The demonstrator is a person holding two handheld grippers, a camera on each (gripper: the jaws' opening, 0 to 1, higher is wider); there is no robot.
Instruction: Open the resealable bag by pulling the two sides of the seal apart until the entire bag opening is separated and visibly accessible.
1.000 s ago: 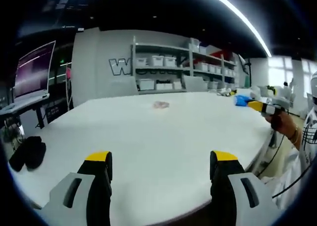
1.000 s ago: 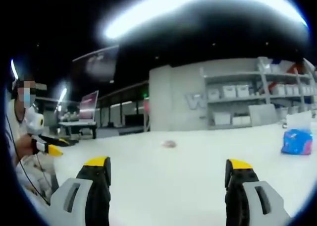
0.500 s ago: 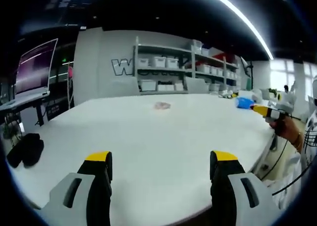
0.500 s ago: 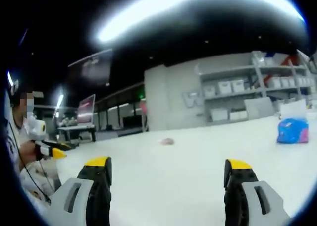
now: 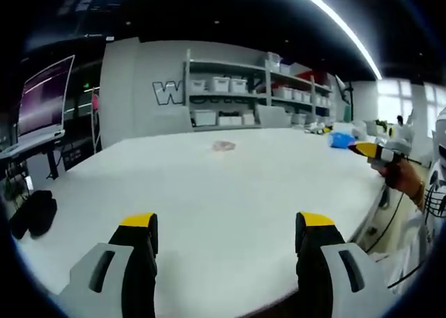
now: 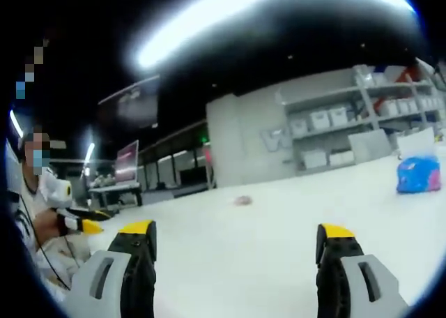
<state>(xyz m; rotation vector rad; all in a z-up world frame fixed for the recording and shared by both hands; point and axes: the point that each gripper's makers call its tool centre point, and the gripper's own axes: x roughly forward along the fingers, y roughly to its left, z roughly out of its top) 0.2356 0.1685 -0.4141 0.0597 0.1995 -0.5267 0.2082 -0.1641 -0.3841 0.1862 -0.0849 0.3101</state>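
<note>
Both tongs, left (image 5: 226,238) and right (image 6: 235,245), gaping, empty. Small pinkish bag (image 5: 224,146) far ahead on bench (image 5: 209,192); we risk pinching both seal sides together.

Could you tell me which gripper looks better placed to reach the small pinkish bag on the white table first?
Neither clearly: the small pinkish bag lies far across the white table, roughly centred ahead of both. The left gripper and right gripper are open and empty.

Ceiling strip light (image 6: 279,11) glares (blown out); right gripper view blurred, edges warped.
</note>
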